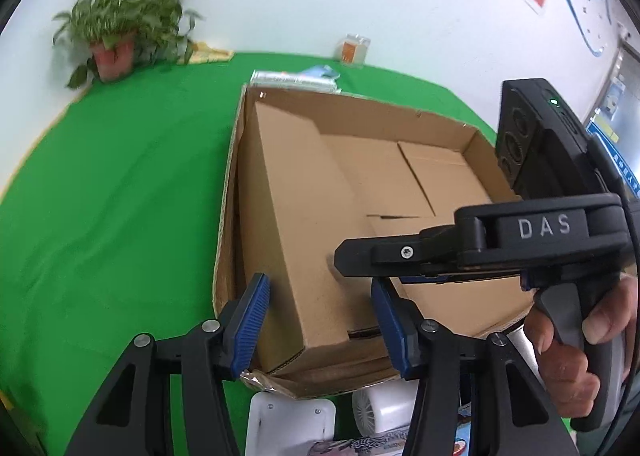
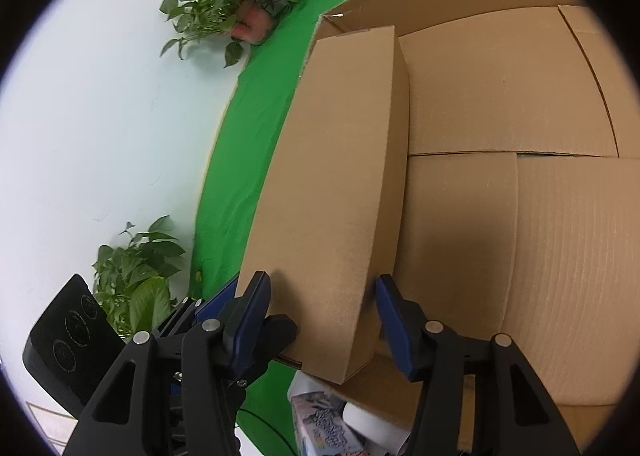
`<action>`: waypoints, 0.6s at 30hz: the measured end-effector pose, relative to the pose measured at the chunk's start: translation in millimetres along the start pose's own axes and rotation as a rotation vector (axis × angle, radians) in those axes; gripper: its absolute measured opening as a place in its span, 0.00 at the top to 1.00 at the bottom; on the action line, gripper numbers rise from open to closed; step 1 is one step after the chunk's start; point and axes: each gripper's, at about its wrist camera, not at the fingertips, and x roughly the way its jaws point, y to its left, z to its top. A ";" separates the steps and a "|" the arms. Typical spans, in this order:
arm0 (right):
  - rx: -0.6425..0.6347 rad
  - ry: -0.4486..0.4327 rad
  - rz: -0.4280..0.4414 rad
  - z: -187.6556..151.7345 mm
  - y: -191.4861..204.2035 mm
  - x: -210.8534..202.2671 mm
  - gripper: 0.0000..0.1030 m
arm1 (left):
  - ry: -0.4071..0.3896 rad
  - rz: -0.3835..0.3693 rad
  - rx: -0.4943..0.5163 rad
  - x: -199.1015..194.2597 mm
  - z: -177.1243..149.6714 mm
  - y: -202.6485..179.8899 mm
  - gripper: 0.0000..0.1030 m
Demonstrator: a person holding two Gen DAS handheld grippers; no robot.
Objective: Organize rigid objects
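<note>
Inside open cardboard tray (image 1: 476, 143), one closed brown carton (image 1: 304, 223) against left wall.

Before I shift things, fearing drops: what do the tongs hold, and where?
Left tongs and right tongs straddle the near end of the plain brown cardboard box; grip unclear.

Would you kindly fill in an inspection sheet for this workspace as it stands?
Surface: green tablecloth.
Job's things: small carton lies inside the open cardboard tray, along one wall.
Clutter: white plastic items and printed packets outside the tray.
Grippers: left gripper and right gripper both straddle the carton's near end; contact unclear.
Cables: black cable by the right gripper.
Surroundings: potted plant, white wall.
</note>
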 end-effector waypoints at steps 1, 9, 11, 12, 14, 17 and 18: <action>0.008 0.002 -0.008 0.1 -0.6 2.9 0.48 | 0.009 -0.001 -0.005 3.3 -0.9 3.6 0.53; -0.006 0.023 0.027 -13.7 3.9 -3.4 0.44 | -0.036 0.019 -0.003 -16.8 -17.7 16.3 0.36; -0.024 0.015 0.004 -19.1 6.4 -7.9 0.61 | -0.055 0.042 0.000 -20.5 -23.3 20.4 0.36; -0.030 0.028 0.010 -20.8 7.2 -4.8 0.79 | -0.060 0.037 -0.011 -21.5 -25.3 24.0 0.36; -0.016 0.055 0.022 -22.3 6.9 6.3 0.84 | -0.057 0.013 -0.035 -19.8 -25.2 28.7 0.36; -0.006 0.066 0.064 -25.8 12.0 22.4 0.88 | -0.035 0.033 -0.016 -16.5 -28.4 28.5 0.37; -0.013 0.056 0.044 -27.0 14.8 21.7 0.89 | -0.028 0.003 -0.025 -16.2 -29.5 31.4 0.37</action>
